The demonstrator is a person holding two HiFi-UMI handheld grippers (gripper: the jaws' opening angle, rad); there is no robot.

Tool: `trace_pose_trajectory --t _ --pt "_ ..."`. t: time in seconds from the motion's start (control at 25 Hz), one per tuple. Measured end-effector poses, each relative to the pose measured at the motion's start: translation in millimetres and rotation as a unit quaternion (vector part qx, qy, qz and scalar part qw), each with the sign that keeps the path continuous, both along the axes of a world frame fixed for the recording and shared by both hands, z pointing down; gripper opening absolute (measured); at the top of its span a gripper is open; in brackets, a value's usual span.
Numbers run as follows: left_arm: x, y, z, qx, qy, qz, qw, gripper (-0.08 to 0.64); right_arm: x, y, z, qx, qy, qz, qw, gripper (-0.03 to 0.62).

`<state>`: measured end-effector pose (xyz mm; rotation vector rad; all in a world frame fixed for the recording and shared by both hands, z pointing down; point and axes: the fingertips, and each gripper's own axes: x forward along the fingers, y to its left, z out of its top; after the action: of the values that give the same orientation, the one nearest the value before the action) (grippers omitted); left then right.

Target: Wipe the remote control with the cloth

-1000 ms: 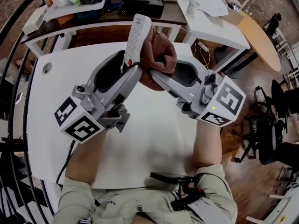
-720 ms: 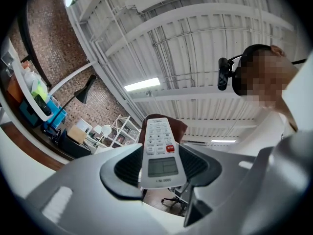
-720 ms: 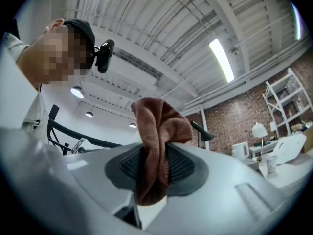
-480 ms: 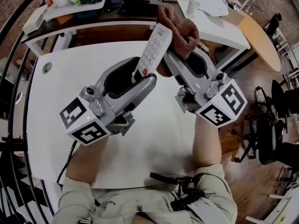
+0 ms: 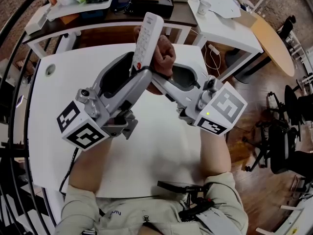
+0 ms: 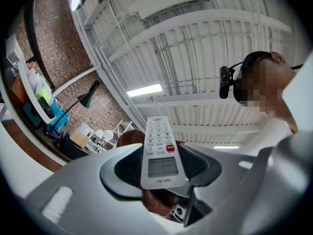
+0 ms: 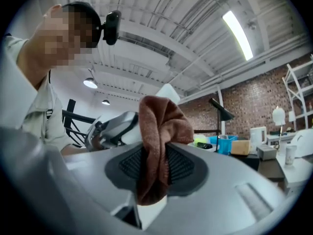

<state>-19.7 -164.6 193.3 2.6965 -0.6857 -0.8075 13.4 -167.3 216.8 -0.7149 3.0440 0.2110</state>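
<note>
Two grips: left gripper [image 6: 162, 167] clamps remote [image 6: 158, 137], print unreadable; right gripper [image 7: 155, 166] pinches cloth [image 7: 164, 124].

A white table [image 5: 161, 155] carries a small round disc [image 5: 49, 71] near its left corner.

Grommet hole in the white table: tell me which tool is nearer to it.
Left. The left tool, shut on the remote, is raised just right of the grommet; the right tool, shut on the cloth, is farther right, beyond the left one.
</note>
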Motion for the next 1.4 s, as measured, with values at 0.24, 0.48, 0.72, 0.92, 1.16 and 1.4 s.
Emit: trace_pose_trajectory --t 0.24,0.48,0.72,0.92,1.16,1.4 --pt "-17 -11 1 -0.008 0.014 -0.029 0.9994 0.243 -20 10 20 0.009 0.054 -0.024 0.998 0.103" --pt "-22 -15 5 -0.015 0.013 -0.044 0.9988 0.242 -27 16 32 0.018 0.096 -0.034 0.995 0.103" --pt "-23 -19 7 -0.021 0.011 -0.052 0.9984 0.242 -29 16 35 0.025 0.118 -0.035 0.992 0.103" --pt "-27 -21 7 -0.016 0.003 -0.068 0.9975 0.243 -15 3 25 0.036 0.105 0.015 0.994 0.103" --pt "-37 -31 16 -0.012 -0.04 -0.125 0.9913 0.242 20 -23 -5 0.046 0.024 0.12 0.991 0.103" --pt "-49 -45 29 -0.016 -0.082 -0.182 0.9798 0.242 44 -36 -9 0.051 -0.007 0.17 0.984 0.103"
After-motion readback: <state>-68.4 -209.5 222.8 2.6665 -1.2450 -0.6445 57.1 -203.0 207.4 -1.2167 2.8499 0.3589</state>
